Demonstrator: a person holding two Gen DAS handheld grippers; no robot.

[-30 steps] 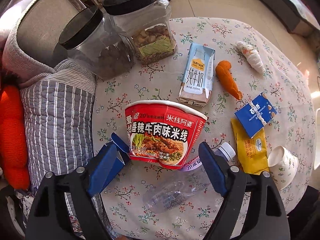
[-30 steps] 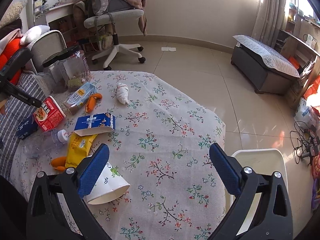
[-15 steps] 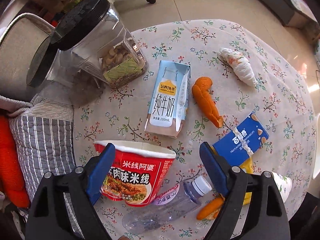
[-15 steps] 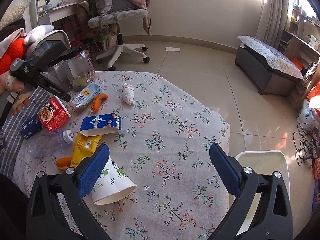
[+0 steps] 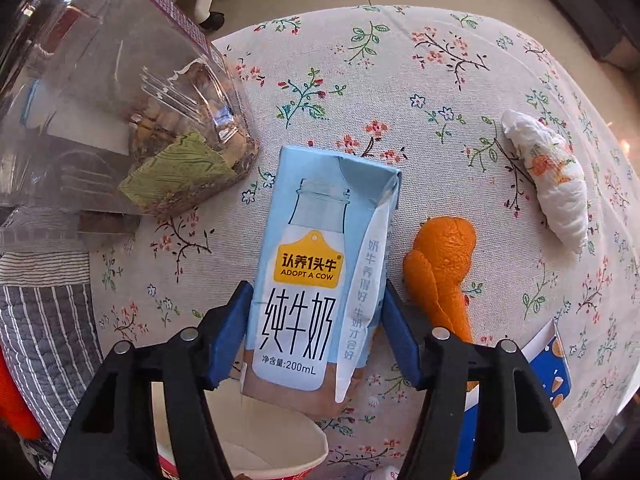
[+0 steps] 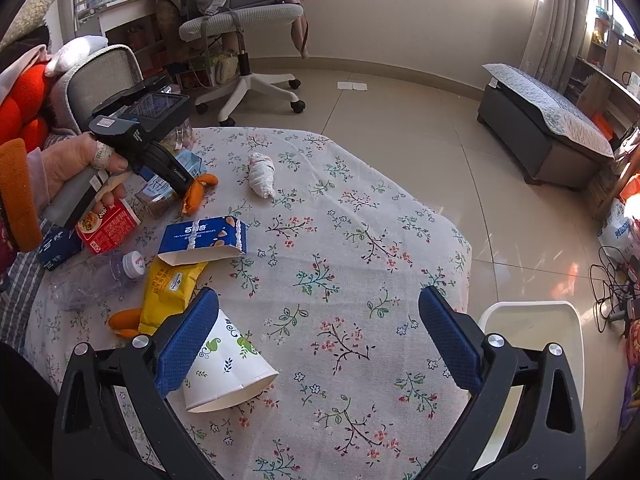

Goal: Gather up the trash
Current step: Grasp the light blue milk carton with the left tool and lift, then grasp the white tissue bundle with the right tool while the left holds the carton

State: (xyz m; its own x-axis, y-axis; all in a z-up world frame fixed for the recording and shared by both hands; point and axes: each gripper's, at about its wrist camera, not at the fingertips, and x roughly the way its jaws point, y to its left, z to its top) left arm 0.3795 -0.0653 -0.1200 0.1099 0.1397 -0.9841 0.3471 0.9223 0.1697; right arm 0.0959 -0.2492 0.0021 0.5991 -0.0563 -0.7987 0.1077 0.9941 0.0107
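Left wrist looks closely down; right wrist surveys the same table (image 6: 360,280) from farther off.

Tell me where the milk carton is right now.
In the left wrist view the milk carton lies flat on the tablecloth between the left hand-held gripper's fingers, with the orange peel to its right and the clear jar upper left.

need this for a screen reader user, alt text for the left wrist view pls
The left claw brackets a light blue milk carton lying on a floral tablecloth, blue pads at both its sides. An orange peel lies right of it, a clear plastic jar upper left.
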